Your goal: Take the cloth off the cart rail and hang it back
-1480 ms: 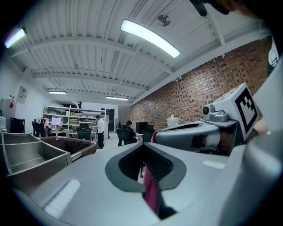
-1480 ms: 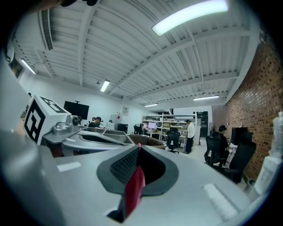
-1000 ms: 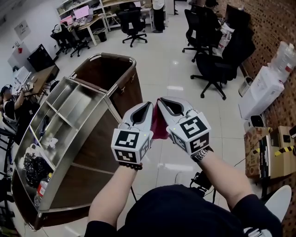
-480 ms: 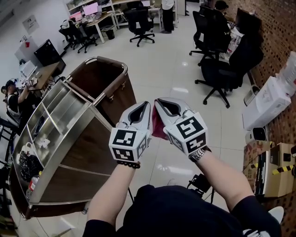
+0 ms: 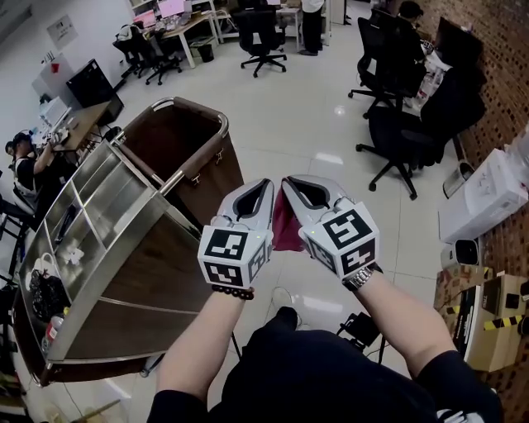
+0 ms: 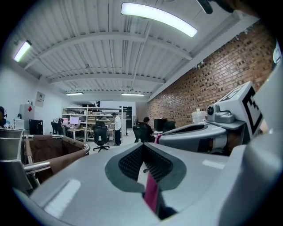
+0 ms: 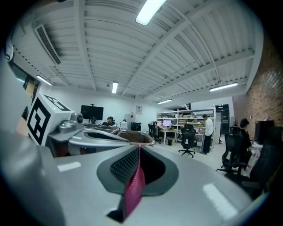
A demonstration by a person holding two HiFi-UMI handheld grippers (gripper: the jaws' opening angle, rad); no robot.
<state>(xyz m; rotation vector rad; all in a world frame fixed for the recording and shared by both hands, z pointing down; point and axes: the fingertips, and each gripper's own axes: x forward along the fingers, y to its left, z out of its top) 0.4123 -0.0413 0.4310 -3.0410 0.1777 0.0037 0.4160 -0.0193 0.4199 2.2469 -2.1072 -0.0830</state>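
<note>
Cloth (image 5: 287,223): magenta fabric, held in mid-air at frame centre, clear of the cart (image 5: 124,273) and well above the floor (image 5: 331,107). It is caught in both tools. The left gripper (image 5: 261,188) has its jaws pressed together on one strip of the fabric, and the right gripper (image 5: 291,183) has its jaws pressed together on another; each gripper view shows the fabric pinched along the closed seam.

Markings: each gripper carries a cube with black-and-white square markers, which bear no letters. A wall sign (image 5: 64,30) at upper left is too small to read.

Pose: both forearms rise from the lower edge toward centre. The grippers sit side by side and point away from the body, with their tips converging and almost touching. The left wrist wears a bead bracelet (image 5: 232,292) and the right wrist a watch (image 5: 358,278).

Surroundings: the steel cart stands at left, with open compartments and a brown bag (image 5: 186,140) framed by a chrome rail (image 5: 198,103) at its far end. The floor is glossy white tile. Black office chairs (image 5: 397,140) stand at upper right before a brick wall (image 5: 504,91). Desks with monitors (image 5: 173,21) line the top edge. Cardboard boxes (image 5: 488,314) sit at lower right.
</note>
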